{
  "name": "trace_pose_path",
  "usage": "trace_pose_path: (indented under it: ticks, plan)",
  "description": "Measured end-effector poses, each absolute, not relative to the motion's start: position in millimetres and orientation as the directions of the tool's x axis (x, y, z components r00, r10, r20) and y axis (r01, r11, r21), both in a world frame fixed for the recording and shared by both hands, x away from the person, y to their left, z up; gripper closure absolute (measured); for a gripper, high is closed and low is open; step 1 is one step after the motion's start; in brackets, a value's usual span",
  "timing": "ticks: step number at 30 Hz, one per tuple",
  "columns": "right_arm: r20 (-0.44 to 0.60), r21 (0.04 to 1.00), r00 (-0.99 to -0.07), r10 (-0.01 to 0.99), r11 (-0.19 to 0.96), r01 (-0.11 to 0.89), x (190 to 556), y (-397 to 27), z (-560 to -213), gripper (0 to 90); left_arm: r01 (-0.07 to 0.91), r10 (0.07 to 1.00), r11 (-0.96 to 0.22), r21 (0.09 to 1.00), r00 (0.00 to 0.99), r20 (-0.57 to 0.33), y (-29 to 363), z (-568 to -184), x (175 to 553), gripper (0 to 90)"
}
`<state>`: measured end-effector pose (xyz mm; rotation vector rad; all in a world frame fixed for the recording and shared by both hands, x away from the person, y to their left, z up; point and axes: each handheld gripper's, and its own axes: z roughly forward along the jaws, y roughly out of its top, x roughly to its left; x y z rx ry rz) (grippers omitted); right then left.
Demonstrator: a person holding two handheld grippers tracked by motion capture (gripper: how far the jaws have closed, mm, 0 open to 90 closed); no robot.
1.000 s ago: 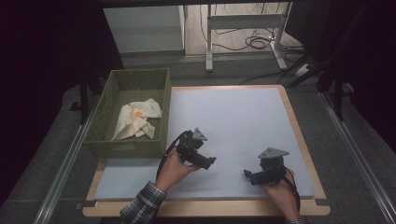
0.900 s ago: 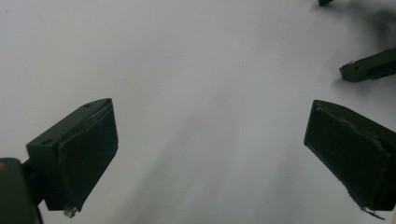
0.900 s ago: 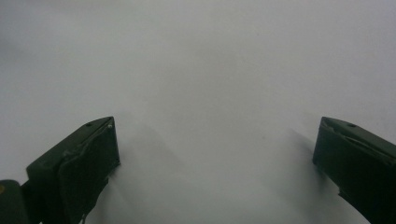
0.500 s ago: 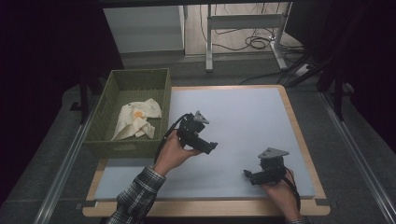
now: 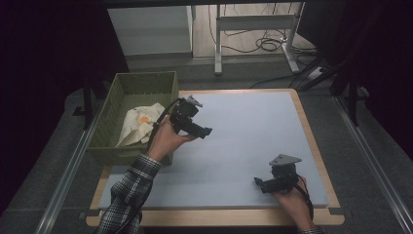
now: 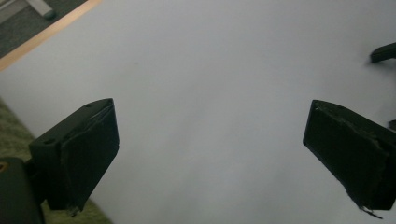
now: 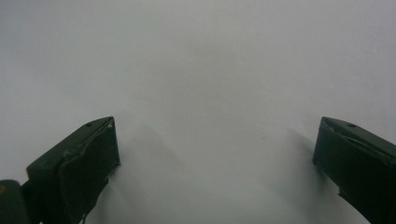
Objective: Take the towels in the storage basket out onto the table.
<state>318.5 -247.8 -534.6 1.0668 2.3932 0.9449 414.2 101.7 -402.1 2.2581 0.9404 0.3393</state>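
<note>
My left gripper (image 5: 202, 130) is held above the pale blue mat (image 5: 243, 126), just right of the green basket (image 5: 117, 95), with its jaws pointing right. In the left gripper view the left gripper (image 6: 210, 154) is open with nothing between its jaws. A crumpled white cloth (image 5: 141, 124) with an orange spot lies in the basket. My right gripper (image 5: 260, 184) rests low on the mat near the front right corner. The right gripper view has the right gripper (image 7: 215, 172) open over bare mat.
The mat lies on a wooden board (image 5: 311, 136) whose edge frames it. Table legs and cables (image 5: 265, 44) stand on the floor beyond the far edge. The other gripper's jaw tip (image 6: 384, 52) shows at the right edge of the left gripper view.
My left hand has lifted its gripper and carried it away from the front edge towards the basket's right side. The right gripper has stayed in place.
</note>
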Motion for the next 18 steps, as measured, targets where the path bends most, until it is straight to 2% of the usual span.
trace_pose_path:
  ticks: [18]
  plan:
    - [-0.049, 0.699, -0.654, 0.755, 0.494, 0.518, 318.6, -247.9, -534.8, 0.4, 0.648, 0.838, -0.418, 0.636, 0.545, -0.004, 194.2, -400.0, 449.1, 4.7]
